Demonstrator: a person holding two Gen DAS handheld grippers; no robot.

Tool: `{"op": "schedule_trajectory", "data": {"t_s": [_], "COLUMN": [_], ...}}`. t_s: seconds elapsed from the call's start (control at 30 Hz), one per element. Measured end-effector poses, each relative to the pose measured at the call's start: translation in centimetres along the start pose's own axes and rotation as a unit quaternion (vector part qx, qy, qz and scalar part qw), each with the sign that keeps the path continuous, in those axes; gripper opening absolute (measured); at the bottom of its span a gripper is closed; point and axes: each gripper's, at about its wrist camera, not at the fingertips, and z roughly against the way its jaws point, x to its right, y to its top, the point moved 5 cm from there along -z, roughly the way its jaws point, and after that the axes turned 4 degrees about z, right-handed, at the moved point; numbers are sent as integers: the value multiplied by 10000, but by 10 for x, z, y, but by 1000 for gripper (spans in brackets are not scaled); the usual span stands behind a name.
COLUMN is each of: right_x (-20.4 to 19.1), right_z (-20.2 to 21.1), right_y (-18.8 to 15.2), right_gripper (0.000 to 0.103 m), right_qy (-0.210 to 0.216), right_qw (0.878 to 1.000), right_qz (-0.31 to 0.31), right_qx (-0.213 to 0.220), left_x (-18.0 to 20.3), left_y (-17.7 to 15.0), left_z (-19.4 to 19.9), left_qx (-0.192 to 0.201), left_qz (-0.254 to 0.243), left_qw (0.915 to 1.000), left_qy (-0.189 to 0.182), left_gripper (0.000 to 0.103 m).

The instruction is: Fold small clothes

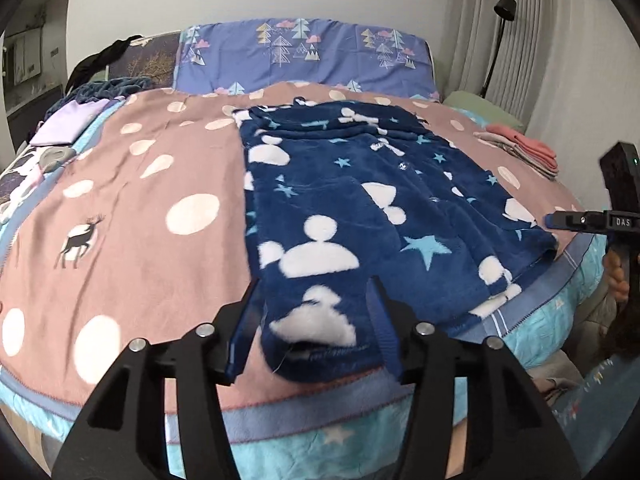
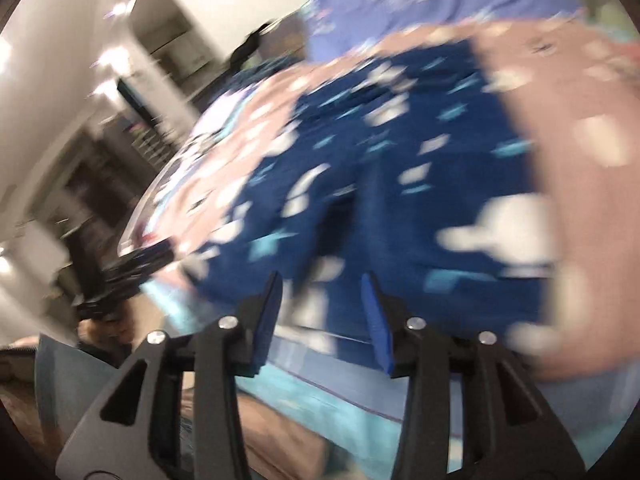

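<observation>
A small navy fleece garment [image 1: 360, 216] with white shapes and light blue stars lies spread on the pink spotted blanket [image 1: 140, 200] on the bed. My left gripper [image 1: 316, 300] is open, its blue pads either side of the garment's near corner, which lies loose between them. My right gripper [image 1: 560, 220] shows at the right edge of the left wrist view, by the garment's right hem. In the blurred right wrist view my right gripper [image 2: 324, 292] is open and empty, just before the garment's [image 2: 400, 160] near edge.
A blue pillow with tree print [image 1: 304, 52] lies at the head of the bed. Folded pink and beige clothes [image 1: 524, 148] sit at the right. A lilac folded item [image 1: 68, 124] lies at the left. A floor lamp [image 1: 500, 20] stands by the curtain.
</observation>
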Motion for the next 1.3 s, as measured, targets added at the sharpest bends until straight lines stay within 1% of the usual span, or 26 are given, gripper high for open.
{"op": "schedule_trajectory", "data": {"t_s": [0.07, 0.13, 0.17, 0.2, 0.23, 0.27, 0.33, 0.4, 0.43, 0.47, 0.5, 0.57, 0.6, 0.67, 0.73, 0.8, 0.83, 0.87, 0.9, 0.97, 1.0, 1.07, 1.13, 1.17, 1.27, 1.3], "right_x": [-8, -6, -4, -5, -7, -13, -25, -26, -21, -10, -2, 11, 14, 16, 16, 26, 34, 50, 64, 98, 111, 134, 143, 144, 137, 133], "right_z": [-39, -68, -80, -85, -83, -75, -53, -33, -27, -27, -32, -52, -57, -52, -31, 5, 17, 39, 48, 66, 71, 68, 52, 44, 39, 36], "right_y": [-2, -3, -4, -2, 0, 3, 10, 14, 13, 9, 3, -13, -17, -18, -13, -1, 2, 6, 6, -3, -8, -21, -30, -31, -25, -20], "right_gripper": [43, 43, 28, 6, 6, 6, 6, 6, 6, 6, 6, 11, 12, 13, 22, 41, 45, 48, 48, 49, 49, 49, 49, 50, 63, 63], "right_qy": [302, 352, 336, 338, 402, 689, 898, 746, 675, 466, 273, 207, 239, 362, 311, -9, -143, -469, -714, -1285, -1350, -1189, -831, -707, -437, -264], "right_qw": [9983, 9964, 9954, 9954, 9955, 9951, 9953, 9971, 9976, 9986, 9989, 9961, 9948, 9950, 9971, 9992, 9988, 9962, 9936, 9834, 9799, 9755, 9748, 9755, 9811, 9824], "right_qz": [-111, -197, -284, -304, -270, -268, -87, 38, -3, -54, -106, -359, -506, -555, -471, -391, -426, -550, -656, -1095, -1315, -1756, -2020, -2029, -1801, -1759], "right_qx": [-488, -743, -853, -838, -813, -661, -345, -148, -170, -237, -364, -785, -847, -745, -519, 1, 192, 491, 587, 659, 653, 580, 461, 469, 559, 569], "left_x": [1, -1, -1, -3, -5, -5, -8, -11, -13, -16, -21, -29, -31, -32, -32, -33, -32, -31, -31, -31, -30, -26, -25, -24, -24, -23], "left_y": [0, -2, -3, -3, -2, -1, 0, -2, -5, -9, -14, -23, -24, -25, -26, -26, -25, -24, -23, -23, -24, -24, -25, -25, -23, -21], "left_z": [-13, -25, -28, -31, -33, -35, -36, -40, -45, -49, -56, -64, -64, -62, -60, -58, -58, -59, -59, -63, -64, -65, -66, -66, -69, -71], "left_qx": [-90, -179, -180, -175, -170, -161, -169, -245, -366, -474, -618, -757, -742, -663, -676, -678, -669, -657, -653, -679, -700, -764, -837, -863, -873, -836], "left_qz": [48, 163, 191, 226, 250, 292, 370, 341, 328, 348, 429, 620, 678, 703, 717, 784, 841, 931, 1017, 1126, 1108, 1032, 952, 912, 980, 1009], "left_qw": [9999, 9997, 9996, 9996, 9995, 9994, 9992, 9991, 9987, 9982, 9971, 9952, 9949, 9953, 9951, 9944, 9938, 9926, 9912, 9893, 9894, 9897, 9901, 9903, 9889, 9883], "left_qy": [24, 46, 64, 90, 89, 87, 58, 49, 92, 124, 133, 86, 66, 13, -20, -182, -274, -414, -535, -627, -621, -627, -603, -598, -692, -783], "left_gripper": [59, 60, 62, 62, 62, 62, 62, 62, 63, 67, 69, 73, 74, 75, 76, 77, 77, 77, 77, 77, 77, 81, 81, 82, 85, 85]}}
